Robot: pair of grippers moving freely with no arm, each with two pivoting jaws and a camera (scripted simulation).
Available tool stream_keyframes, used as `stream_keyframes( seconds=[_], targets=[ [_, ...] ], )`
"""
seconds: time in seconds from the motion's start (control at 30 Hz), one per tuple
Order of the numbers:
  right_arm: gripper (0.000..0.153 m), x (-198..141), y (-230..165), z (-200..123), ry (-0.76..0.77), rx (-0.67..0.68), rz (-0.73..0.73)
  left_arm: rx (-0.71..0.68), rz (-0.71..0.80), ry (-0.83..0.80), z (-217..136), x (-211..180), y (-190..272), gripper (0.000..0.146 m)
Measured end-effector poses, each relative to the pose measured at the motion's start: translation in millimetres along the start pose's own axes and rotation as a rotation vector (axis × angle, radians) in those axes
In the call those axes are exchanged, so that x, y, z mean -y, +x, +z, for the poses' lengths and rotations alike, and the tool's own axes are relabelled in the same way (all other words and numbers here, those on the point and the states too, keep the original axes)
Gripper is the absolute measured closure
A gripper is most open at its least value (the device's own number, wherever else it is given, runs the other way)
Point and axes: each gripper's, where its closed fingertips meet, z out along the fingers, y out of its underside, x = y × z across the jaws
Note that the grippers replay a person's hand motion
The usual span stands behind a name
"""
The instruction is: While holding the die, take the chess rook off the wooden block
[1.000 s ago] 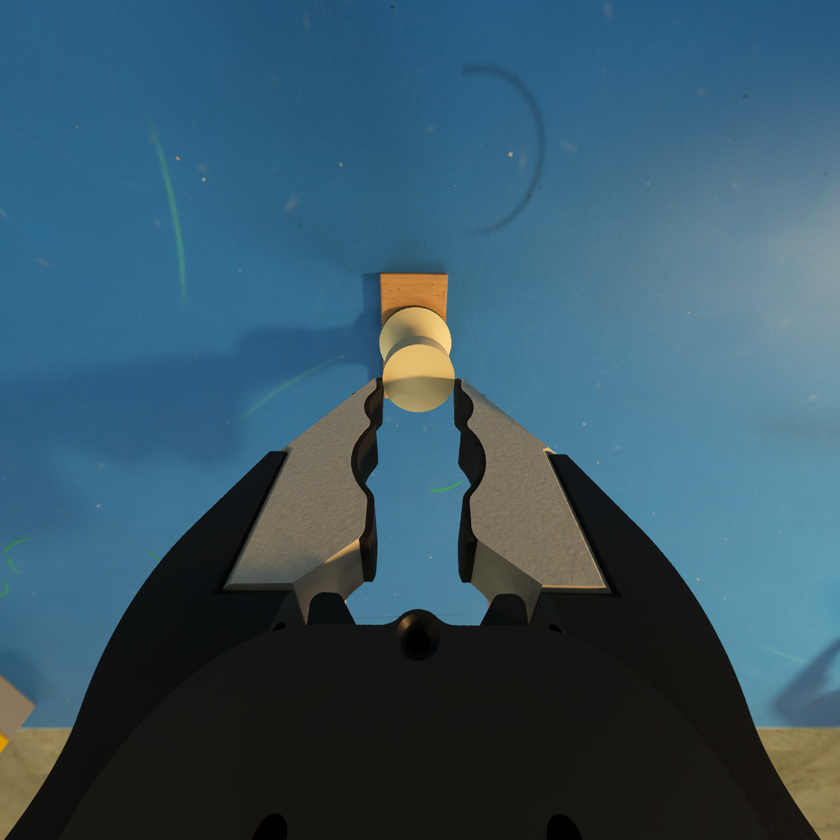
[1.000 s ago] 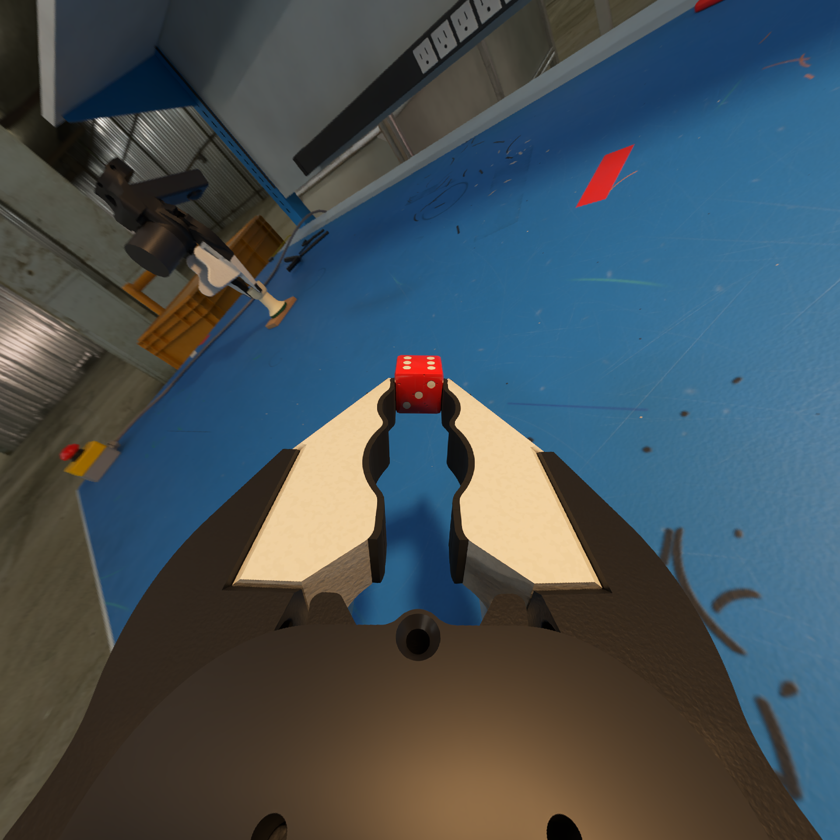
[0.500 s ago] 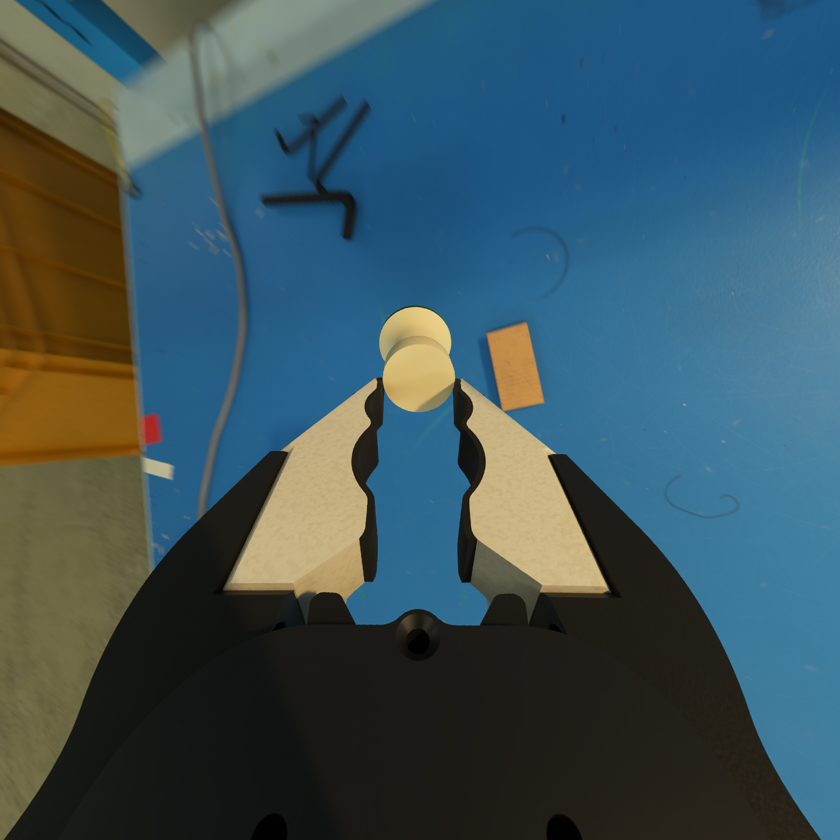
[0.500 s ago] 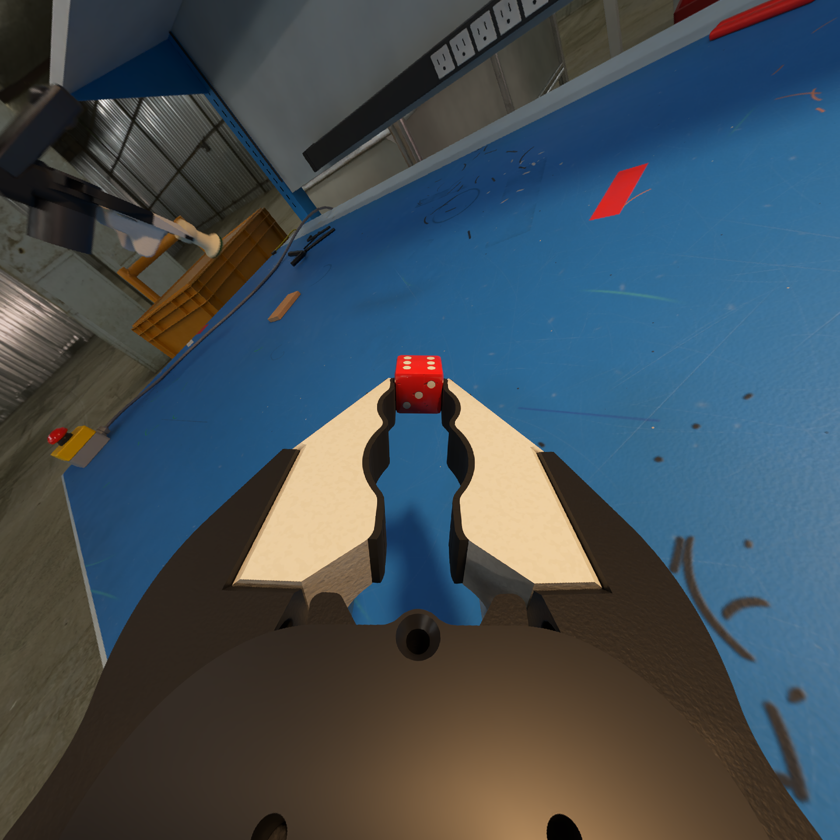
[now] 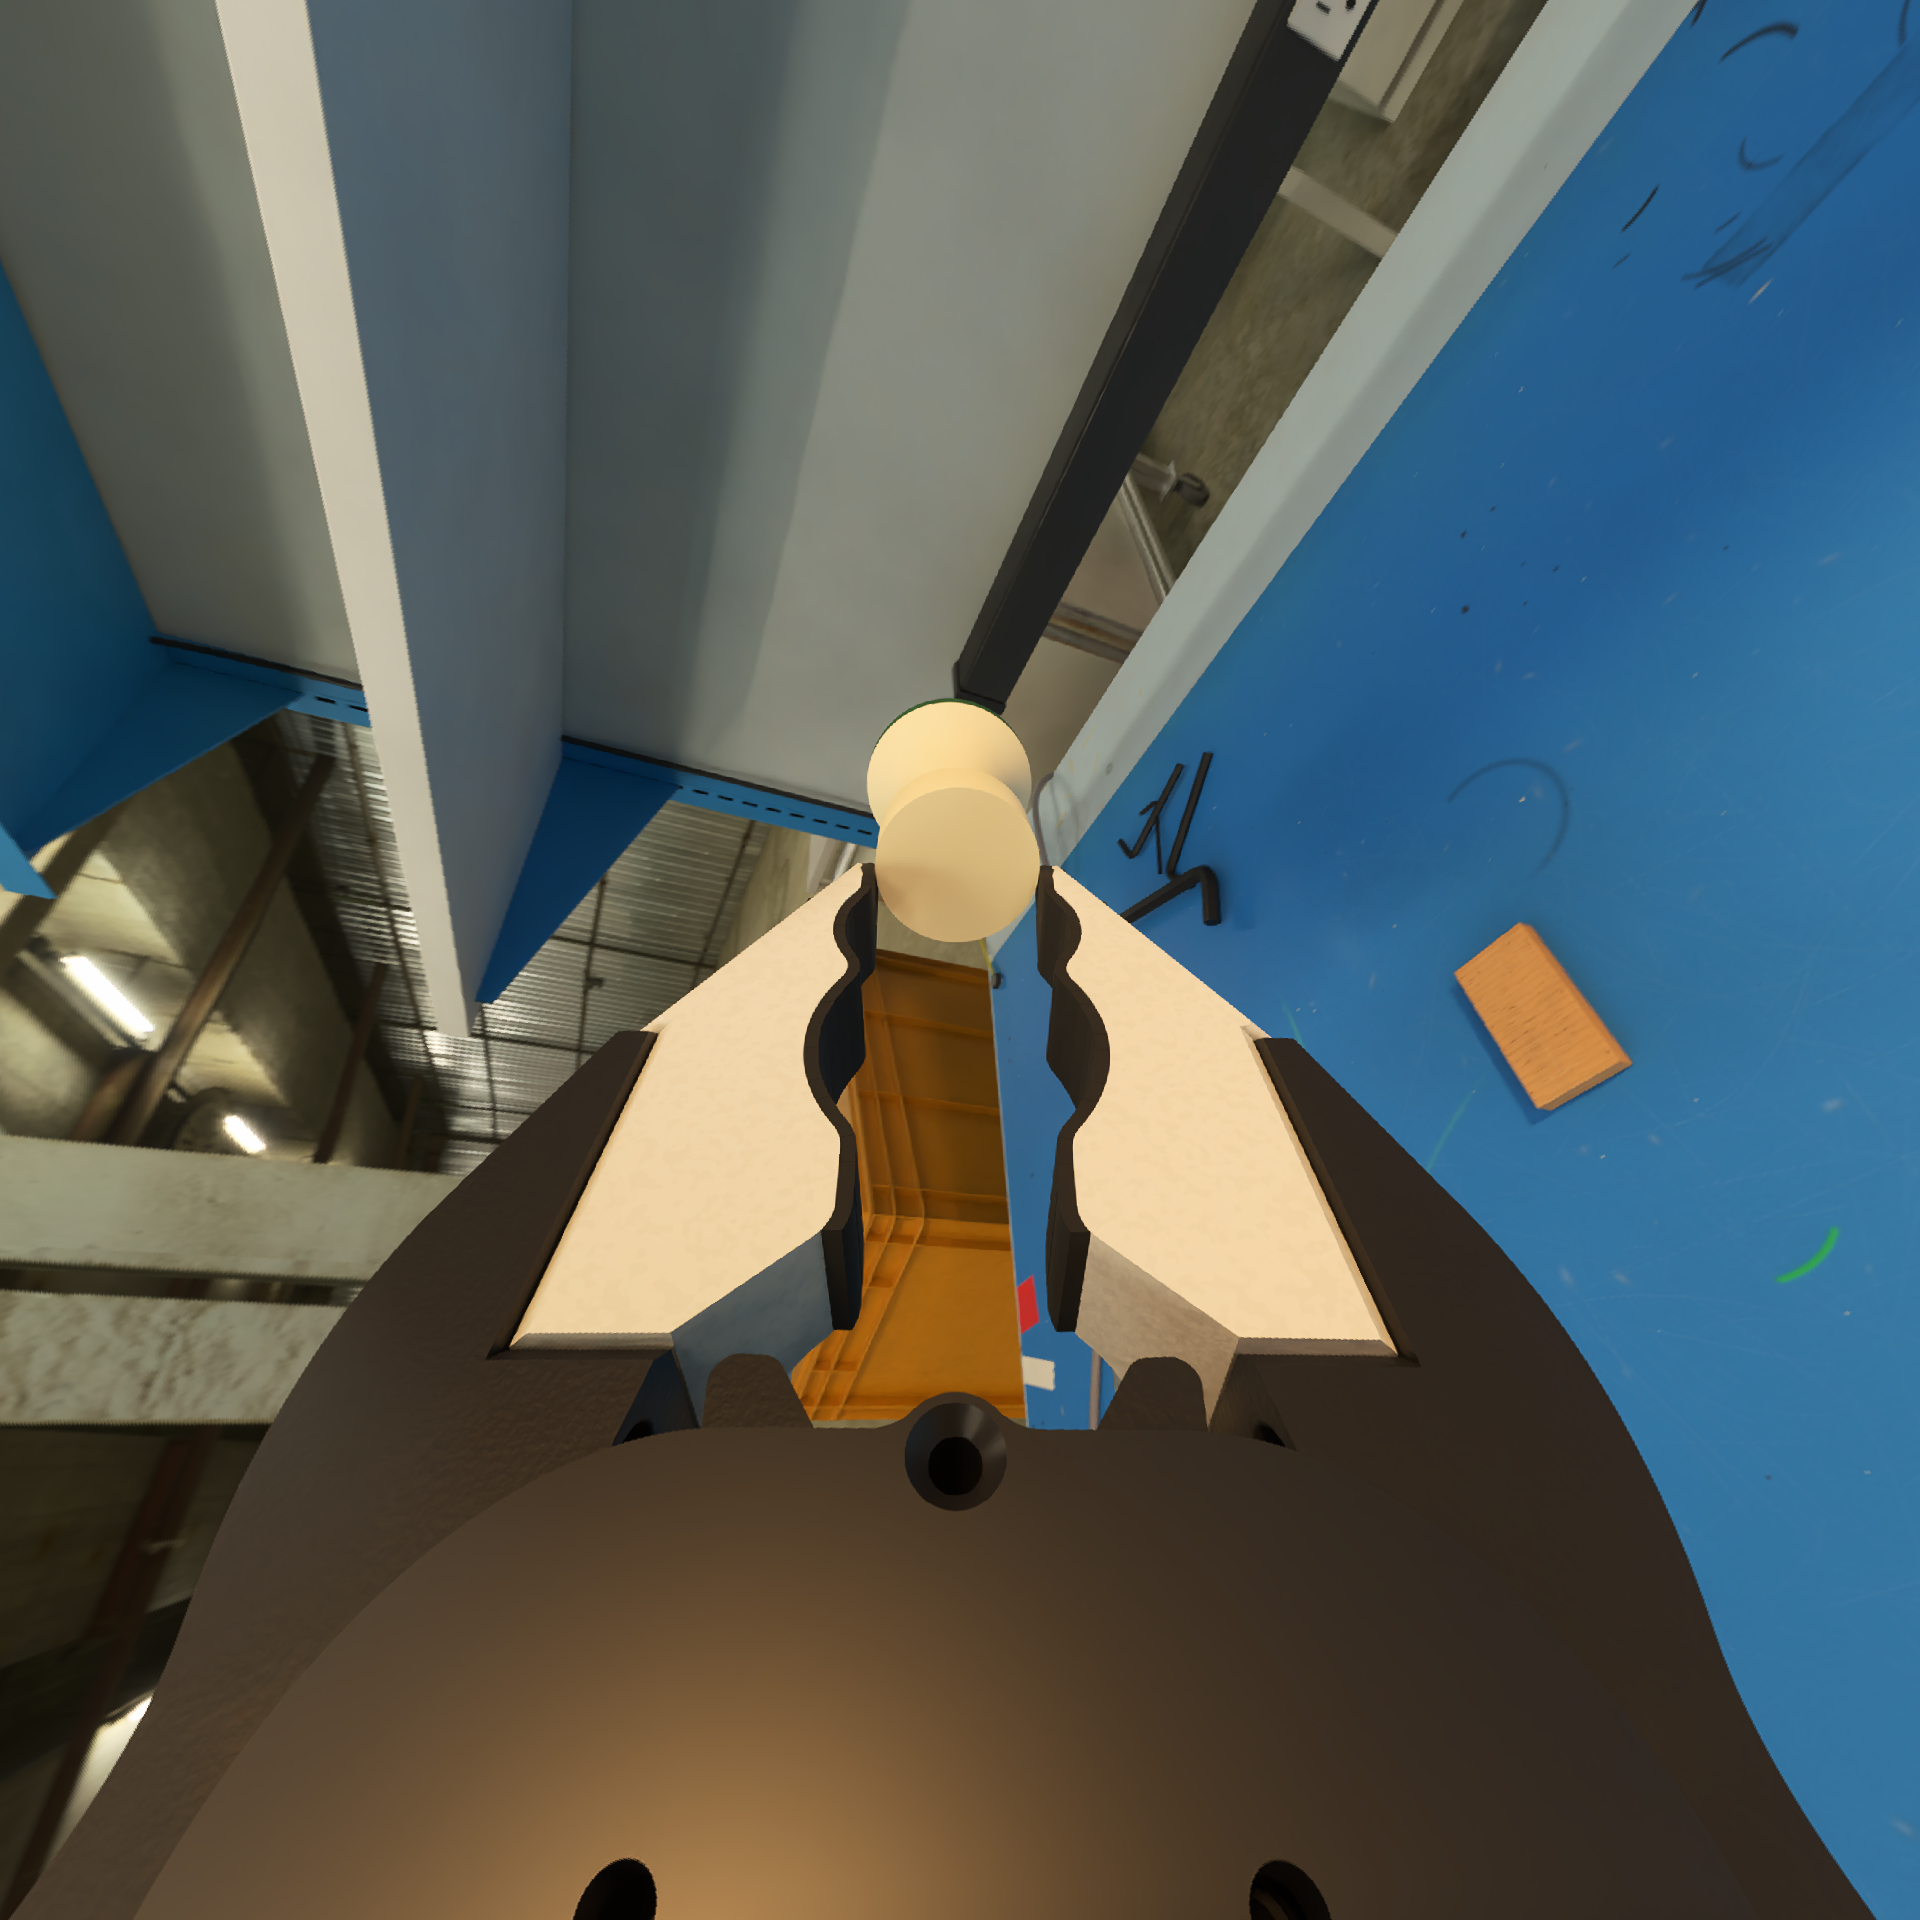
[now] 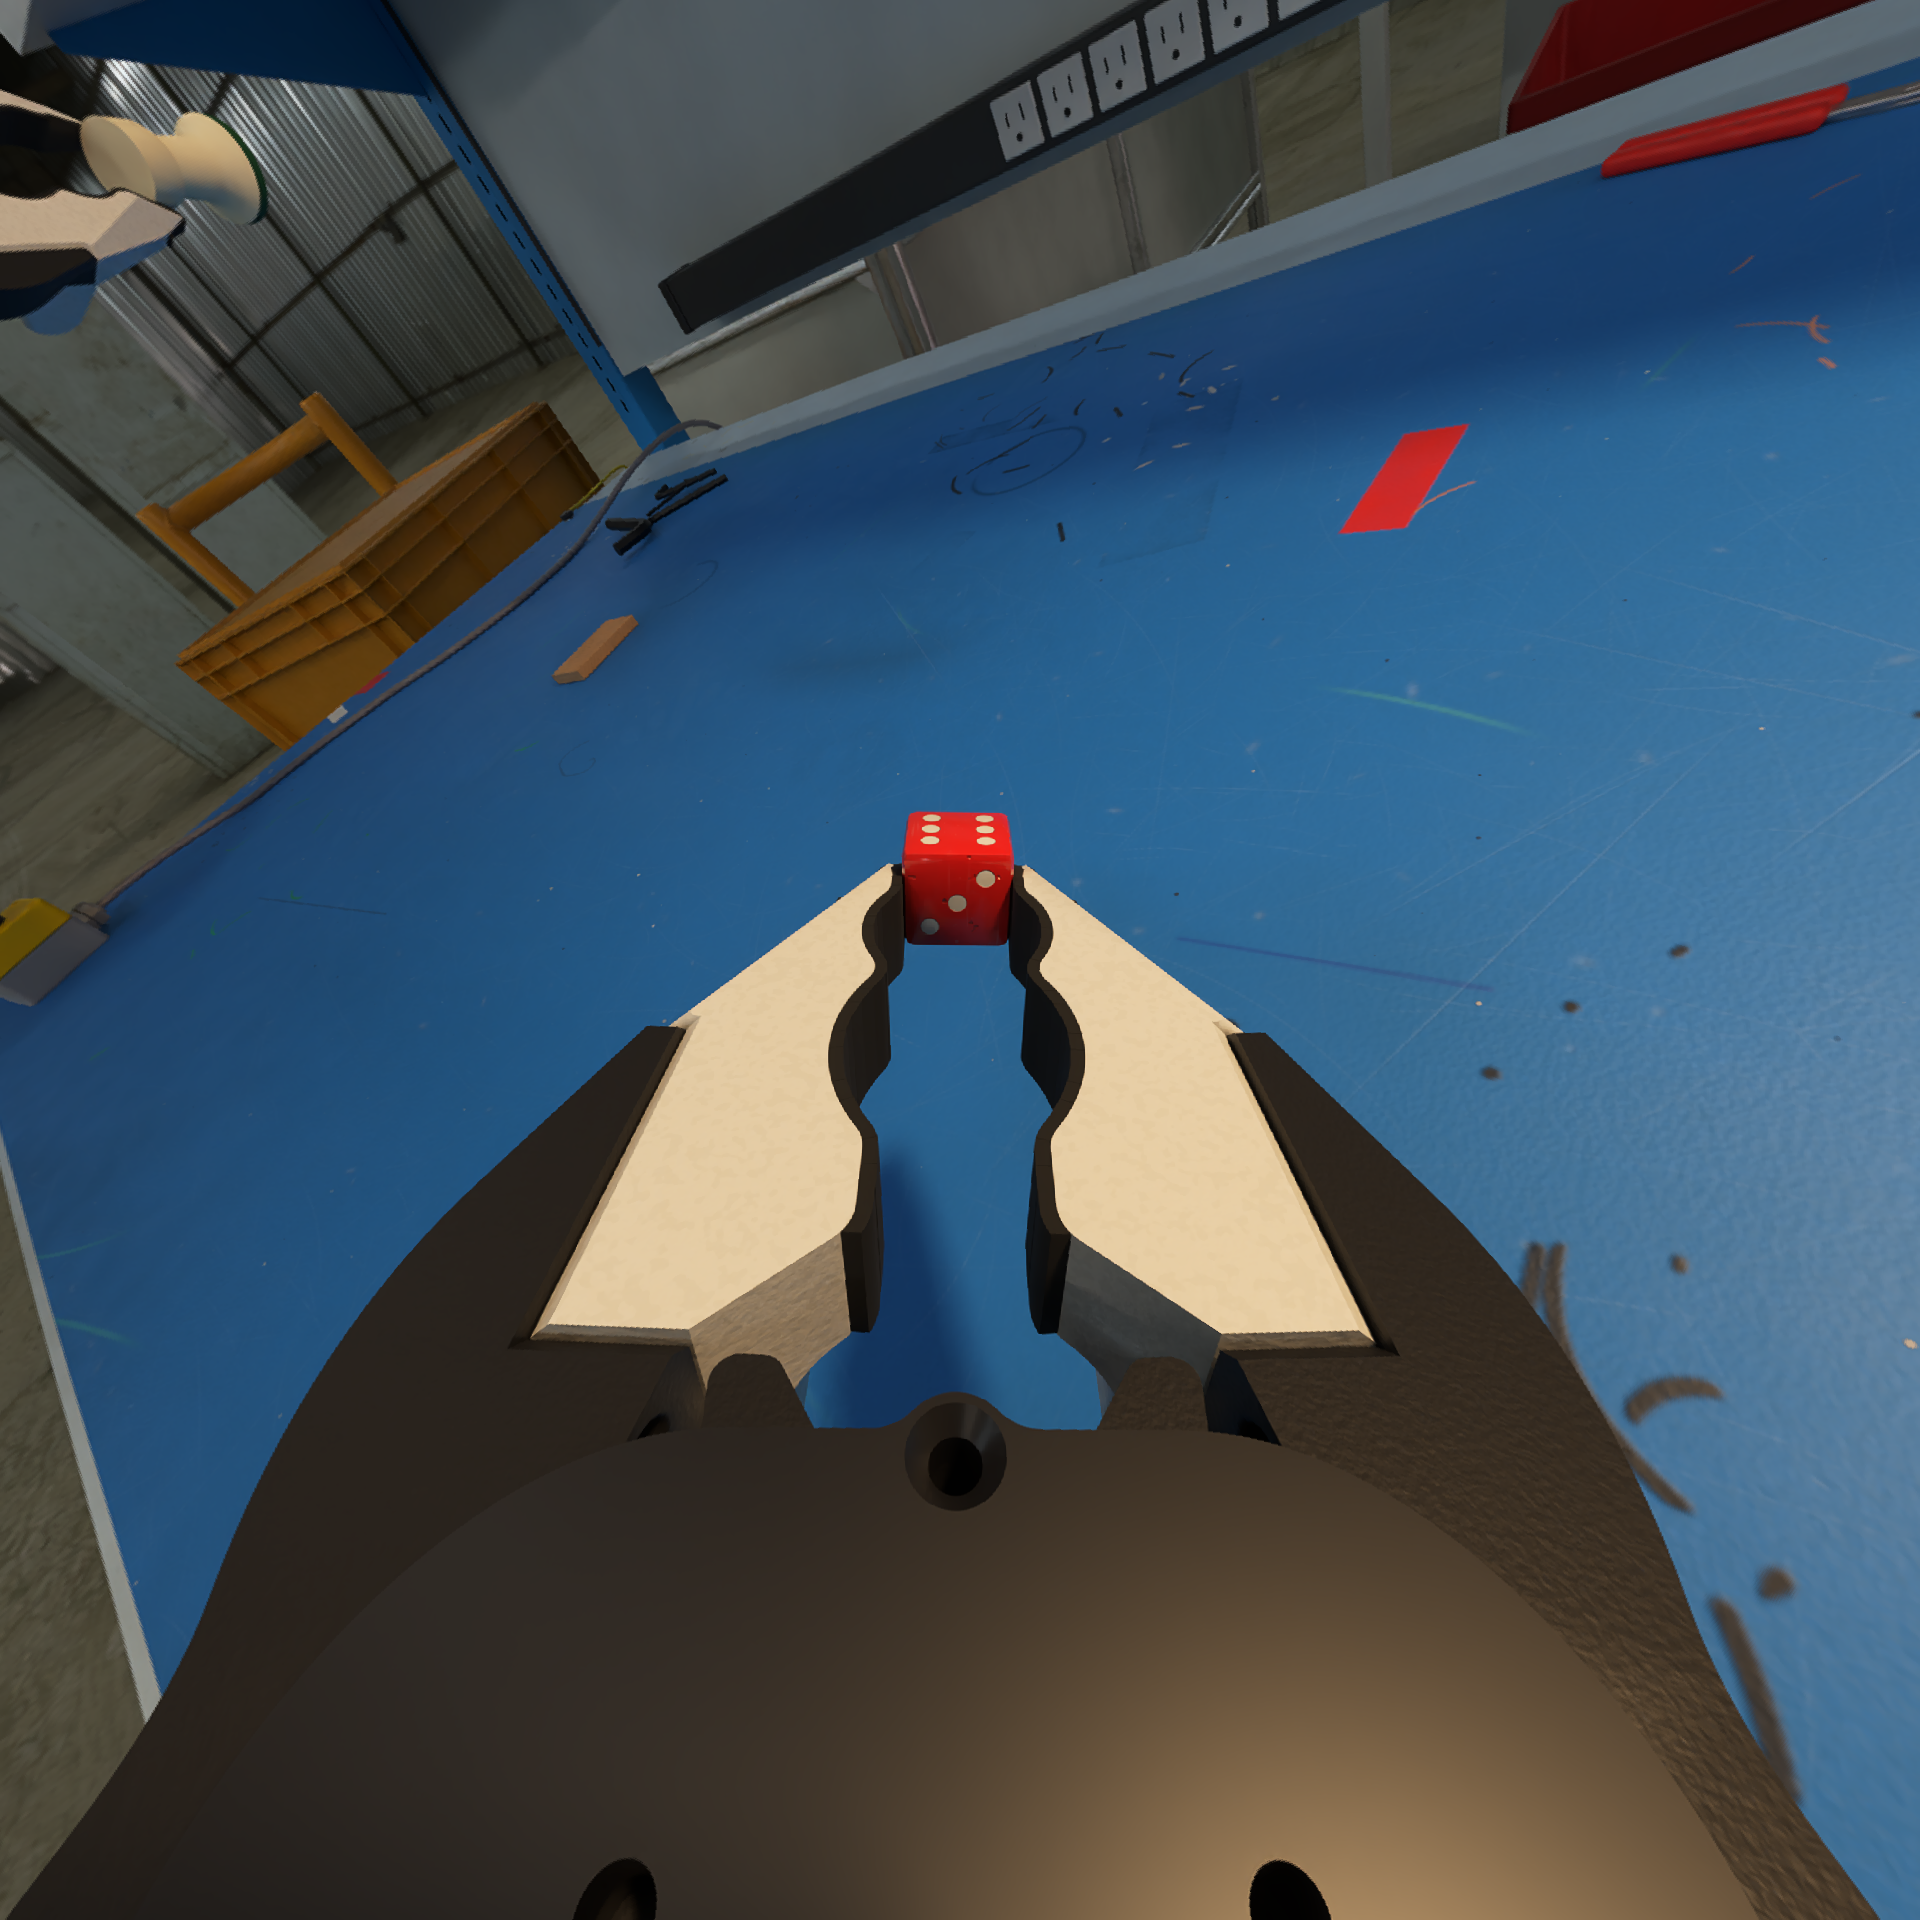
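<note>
My left gripper point(image 5: 954, 883) is shut on the cream chess rook point(image 5: 951, 831) and holds it high in the air, tilted toward the wall. The wooden block point(image 5: 1541, 1016) lies flat and bare on the blue table point(image 5: 1558, 623), well to the right of and below the rook. My right gripper point(image 6: 956, 894) is shut on the red die point(image 6: 956, 878) above the table. In the right wrist view the left gripper point(image 6: 114, 208) with the rook point(image 6: 177, 161) shows at the top left, far above the block point(image 6: 594, 649).
Black hex keys point(image 5: 1169, 842) and a grey cable point(image 6: 312, 727) lie near the table's far left corner. An orange crate point(image 6: 395, 571) stands beyond the edge. A red patch point(image 6: 1403, 478) lies on the table. A power strip point(image 6: 935, 156) and red bin point(image 6: 1662, 52) are at the back.
The left gripper has lifted the rook off the block, risen high and tilted up toward the wall. The block stays on the table. The right gripper keeps the die and has tilted slightly.
</note>
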Motion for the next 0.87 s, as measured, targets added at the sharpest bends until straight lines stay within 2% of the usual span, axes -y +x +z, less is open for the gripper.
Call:
stream_keyframes(
  seconds=[0.23, 0.37, 0.5, 0.6, 0.7, 0.87],
  targets=[
    [0.134, -1, 1, -2, -0.003, -0.008, -0.006, 0.016, -0.026, 0.000, -4, -11, -1, 0.116],
    [0.134, -2, 0, -1, -0.005, 0.000, -0.001, -0.089, 0.024, -0.028, 2, -20, 31, 0.116],
    [0.134, -2, -3, 0, -0.009, 0.007, -0.006, -0.051, -0.009, -0.008, 9, -21, 37, 0.116],
    [0.134, -3, -3, 1, -0.014, 0.003, -0.018, -0.057, -0.133, 0.039, 8, -11, 34, 0.116],
    [0.134, -2, -2, 0, -0.011, -0.002, -0.022, -0.012, -0.183, 0.102, -1, 4, 23, 0.116],
    [0.134, -1, -2, -1, -0.006, 0.005, -0.026, 0.017, -0.175, 0.339, -47, 55, 13, 0.116]
  ],
)
